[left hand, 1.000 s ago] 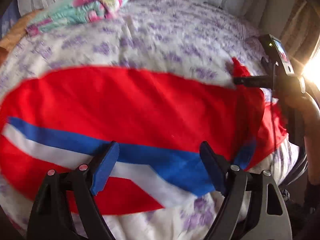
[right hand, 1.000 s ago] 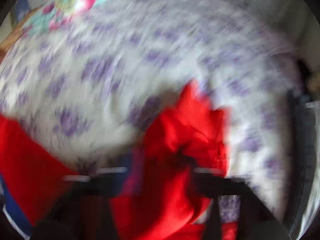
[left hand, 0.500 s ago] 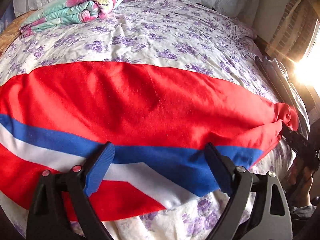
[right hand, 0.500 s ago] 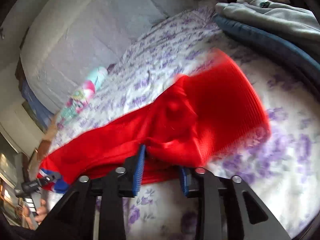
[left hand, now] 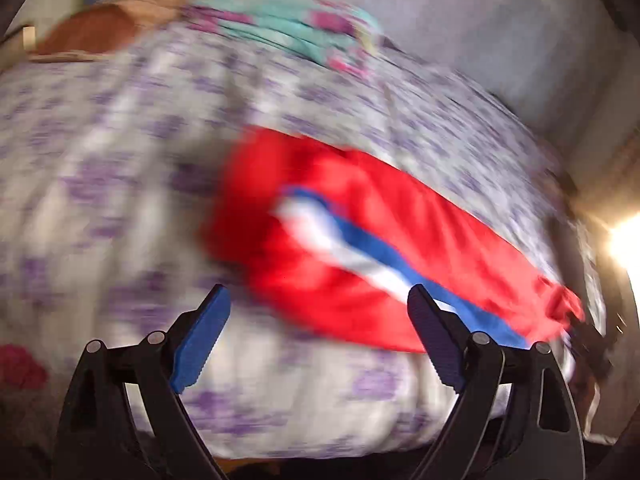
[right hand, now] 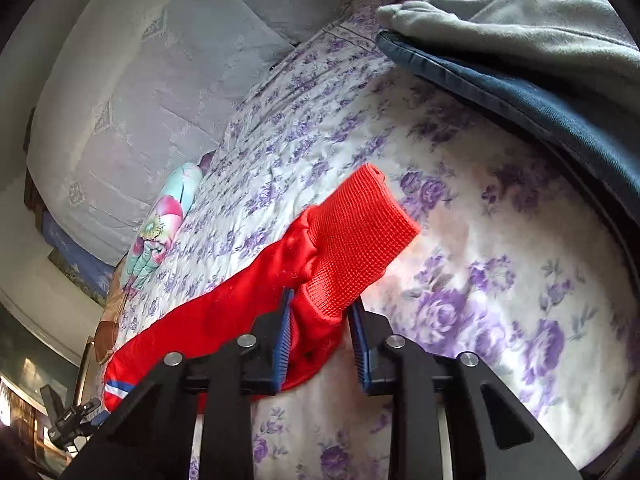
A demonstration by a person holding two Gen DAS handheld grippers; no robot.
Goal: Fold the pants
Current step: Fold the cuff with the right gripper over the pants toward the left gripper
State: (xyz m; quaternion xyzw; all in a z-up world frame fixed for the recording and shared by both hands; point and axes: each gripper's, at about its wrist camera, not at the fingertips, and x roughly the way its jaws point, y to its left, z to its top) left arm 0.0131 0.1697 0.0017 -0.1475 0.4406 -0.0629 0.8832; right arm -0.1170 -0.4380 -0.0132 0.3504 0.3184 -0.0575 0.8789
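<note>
- Looking through the left wrist: left hand-held gripper (left hand: 318, 336) is spread wide, nothing in it; red pants (left hand: 384, 248) lie stretched across the flowery bed (left hand: 120, 168). Pretty blurry.
- Right wrist: right hand-held gripper (right hand: 320, 344) is clamped on the pants' ribbed cuff (right hand: 356, 240). Soft, floppy fabric, so I'd grab cuffs or waistband.

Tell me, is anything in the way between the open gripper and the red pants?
Nothing visible. The open left gripper hovers over bare purple-flowered bedsheet, with the red pants with blue and white stripes just ahead. The view is blurry.
</note>
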